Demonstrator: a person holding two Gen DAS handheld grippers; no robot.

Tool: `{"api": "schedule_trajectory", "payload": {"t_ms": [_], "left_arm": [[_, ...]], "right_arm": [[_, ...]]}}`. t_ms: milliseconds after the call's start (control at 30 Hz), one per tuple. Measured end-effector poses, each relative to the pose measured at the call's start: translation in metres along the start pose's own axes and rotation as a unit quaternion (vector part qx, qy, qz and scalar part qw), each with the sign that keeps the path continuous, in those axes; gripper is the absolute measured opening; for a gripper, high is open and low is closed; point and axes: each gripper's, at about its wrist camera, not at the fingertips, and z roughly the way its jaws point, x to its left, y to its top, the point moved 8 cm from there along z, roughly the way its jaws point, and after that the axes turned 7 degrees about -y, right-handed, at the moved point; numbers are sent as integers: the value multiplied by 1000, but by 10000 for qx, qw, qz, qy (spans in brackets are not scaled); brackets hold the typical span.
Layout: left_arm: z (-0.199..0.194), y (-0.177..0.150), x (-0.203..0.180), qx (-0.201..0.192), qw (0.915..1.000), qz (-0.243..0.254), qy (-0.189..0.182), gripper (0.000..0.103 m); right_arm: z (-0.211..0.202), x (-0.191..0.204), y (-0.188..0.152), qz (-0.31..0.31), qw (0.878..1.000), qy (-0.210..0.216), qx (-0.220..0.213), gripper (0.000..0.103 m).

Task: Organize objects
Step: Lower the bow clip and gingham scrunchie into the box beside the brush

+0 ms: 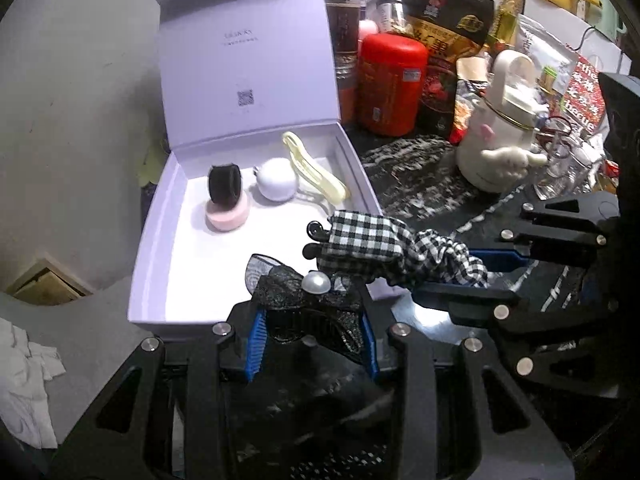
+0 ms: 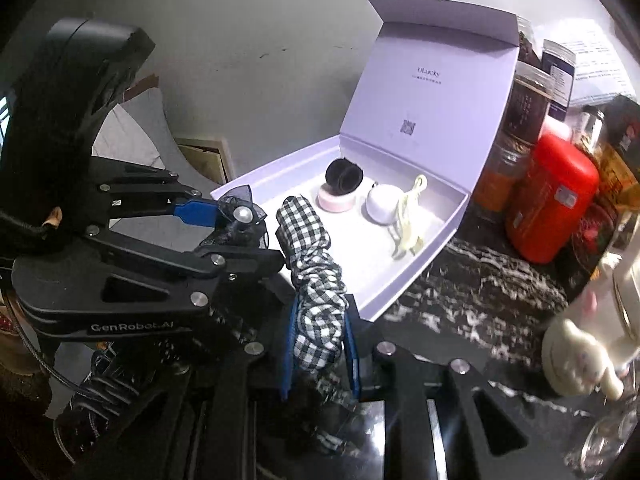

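Both grippers carry hair pieces over the open box (image 1: 352, 148): the left gripper (image 1: 312, 320) clamps a black mesh bow (image 1: 280, 292) with a pearl, while the right gripper (image 2: 320, 320) pinches a checked scrunchie clip (image 2: 316, 280). Each hangs above the near rim, likely ready to drop in beside the puff (image 1: 228, 212), ball (image 1: 276, 180) and yellow clip (image 1: 316, 176). Only the right view shows the lid's brand print clearly; the left view alone shows the white kettle (image 1: 500, 132).
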Motion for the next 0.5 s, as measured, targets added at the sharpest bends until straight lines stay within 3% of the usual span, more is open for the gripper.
{"api": "schedule_trajectory", "payload": {"t_ms": [367, 500], "left_arm": [[15, 36, 25, -158, 9982, -540, 218, 36], [22, 46, 42, -227, 9954, -800, 470, 36]], "right_arm": [[15, -22, 35, 76, 9997, 106, -194, 21], [23, -27, 43, 80, 9996, 132, -237, 21]]}}
